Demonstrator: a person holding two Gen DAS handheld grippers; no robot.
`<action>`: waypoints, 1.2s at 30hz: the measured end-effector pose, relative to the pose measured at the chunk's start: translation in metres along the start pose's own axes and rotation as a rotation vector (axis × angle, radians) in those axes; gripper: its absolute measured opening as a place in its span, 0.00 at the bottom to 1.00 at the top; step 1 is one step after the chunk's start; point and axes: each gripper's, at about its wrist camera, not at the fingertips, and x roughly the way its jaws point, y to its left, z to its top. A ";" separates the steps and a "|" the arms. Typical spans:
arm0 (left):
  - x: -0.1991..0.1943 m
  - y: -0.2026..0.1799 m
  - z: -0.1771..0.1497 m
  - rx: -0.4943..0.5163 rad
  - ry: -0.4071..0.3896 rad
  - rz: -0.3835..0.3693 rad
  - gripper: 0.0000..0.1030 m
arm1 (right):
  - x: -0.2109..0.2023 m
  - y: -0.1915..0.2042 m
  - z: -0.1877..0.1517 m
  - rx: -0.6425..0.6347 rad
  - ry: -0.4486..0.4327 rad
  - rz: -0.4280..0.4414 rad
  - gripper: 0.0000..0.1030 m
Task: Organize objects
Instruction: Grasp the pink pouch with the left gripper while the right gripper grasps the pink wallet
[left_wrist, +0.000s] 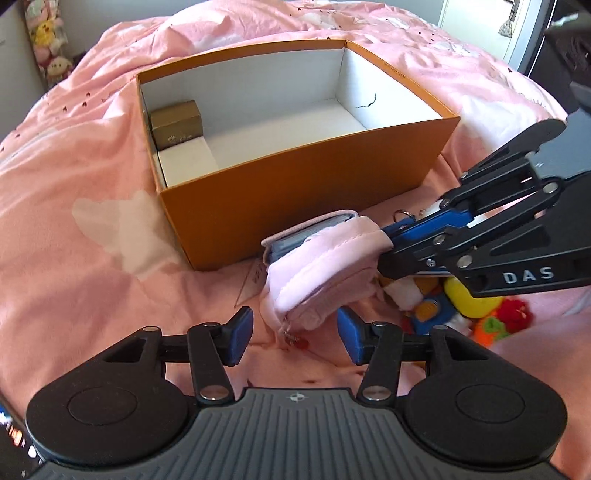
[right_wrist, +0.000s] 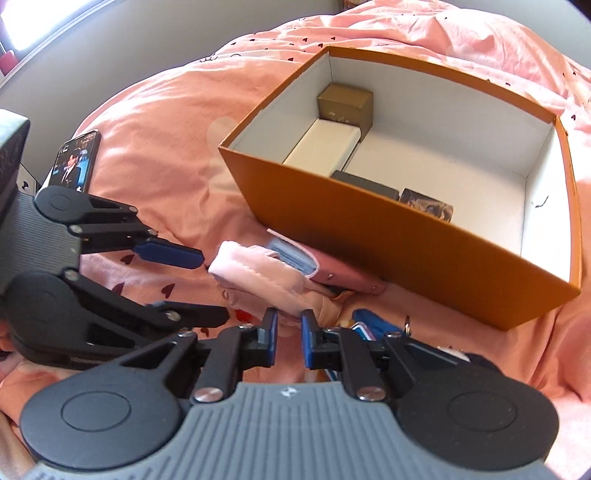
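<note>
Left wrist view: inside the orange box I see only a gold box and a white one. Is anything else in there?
Observer: Yes. A dark flat box and a patterned box sit against the near wall of the orange box.
Operator: The right gripper's tips are hidden here. Are they on the pouch?
Observer: Yes. The right gripper pinches the pink fabric of the pouch between nearly closed pads.
</note>
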 end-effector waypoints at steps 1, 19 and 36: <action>0.004 0.000 0.001 0.000 -0.002 0.000 0.58 | -0.001 -0.001 0.001 -0.002 -0.003 -0.002 0.14; 0.009 0.005 0.003 -0.096 -0.058 0.010 0.25 | -0.006 -0.009 0.005 -0.008 -0.069 -0.028 0.17; -0.002 0.032 0.001 -0.177 -0.008 0.075 0.24 | 0.016 0.008 0.001 -0.437 -0.065 -0.178 0.31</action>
